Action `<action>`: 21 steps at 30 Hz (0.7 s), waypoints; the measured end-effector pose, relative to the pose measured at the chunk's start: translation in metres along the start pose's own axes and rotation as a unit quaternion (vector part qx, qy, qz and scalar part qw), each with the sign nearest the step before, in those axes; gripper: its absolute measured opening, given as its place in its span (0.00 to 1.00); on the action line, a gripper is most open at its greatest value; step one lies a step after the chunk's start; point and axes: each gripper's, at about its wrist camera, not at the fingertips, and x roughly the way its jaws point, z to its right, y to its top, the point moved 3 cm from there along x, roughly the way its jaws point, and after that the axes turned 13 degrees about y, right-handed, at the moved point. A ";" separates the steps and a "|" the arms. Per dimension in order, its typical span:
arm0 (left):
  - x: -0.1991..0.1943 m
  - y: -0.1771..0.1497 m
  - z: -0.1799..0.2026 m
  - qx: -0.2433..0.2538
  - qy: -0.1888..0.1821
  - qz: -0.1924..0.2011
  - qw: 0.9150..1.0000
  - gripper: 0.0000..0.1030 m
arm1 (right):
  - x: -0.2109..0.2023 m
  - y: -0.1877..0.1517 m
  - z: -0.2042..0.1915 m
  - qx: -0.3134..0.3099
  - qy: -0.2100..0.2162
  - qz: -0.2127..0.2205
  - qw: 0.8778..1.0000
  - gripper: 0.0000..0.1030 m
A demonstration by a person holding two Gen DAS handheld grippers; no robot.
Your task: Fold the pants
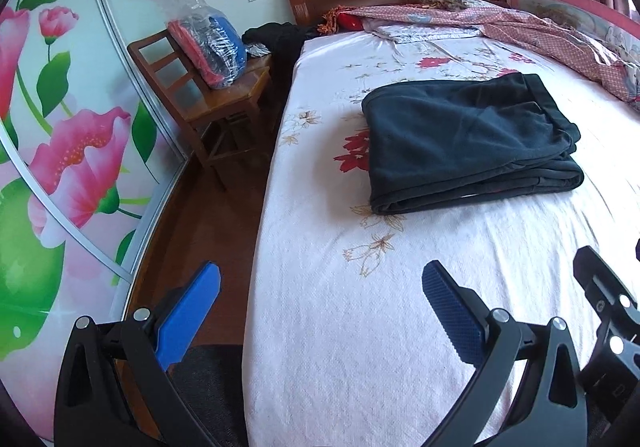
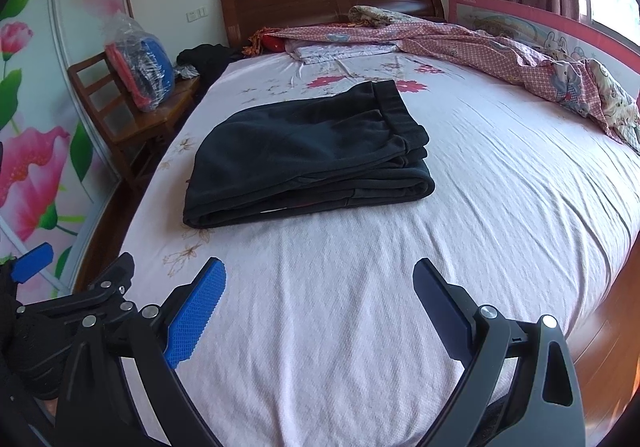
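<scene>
While the left gripper (image 1: 320, 311) hangs with jaws spread and empty over the bed's left edge, the folded pants (image 1: 468, 143) lie ahead and to its right on the bed (image 1: 340, 347) — long axis crosswise. The right gripper (image 2: 320, 307), likewise agape and empty, has the pants (image 2: 308, 155) almost straight ahead, well apart — judged the better aligned.

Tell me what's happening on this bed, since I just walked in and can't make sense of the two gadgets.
A person holds a two-finger gripper in each hand to fold trousers. The dark navy fleece pants lie folded in a thick stack on the pale pink floral bedsheet. Neither the left gripper nor the right gripper touches them: both are open, empty and short of the pile, above the near part of the bed.
</scene>
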 end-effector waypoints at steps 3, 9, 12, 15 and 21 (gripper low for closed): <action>-0.007 0.002 0.000 0.004 0.012 0.014 1.000 0.98 | -0.001 0.000 0.002 0.007 0.003 0.001 1.000 0.91; -0.012 0.003 -0.004 -0.005 0.018 0.023 1.000 0.98 | -0.001 0.001 0.004 0.012 0.006 0.003 1.000 0.91; -0.009 0.004 -0.006 -0.013 0.018 0.015 1.000 0.98 | -0.002 0.001 0.004 0.011 0.010 0.005 1.000 0.91; -0.009 0.004 -0.008 -0.015 0.022 0.023 0.999 0.98 | -0.002 0.001 0.003 0.009 0.010 0.005 1.000 0.91; 0.003 0.003 -0.002 -0.005 -0.033 -0.013 0.999 0.98 | -0.003 0.002 0.006 0.011 0.003 0.004 1.000 0.91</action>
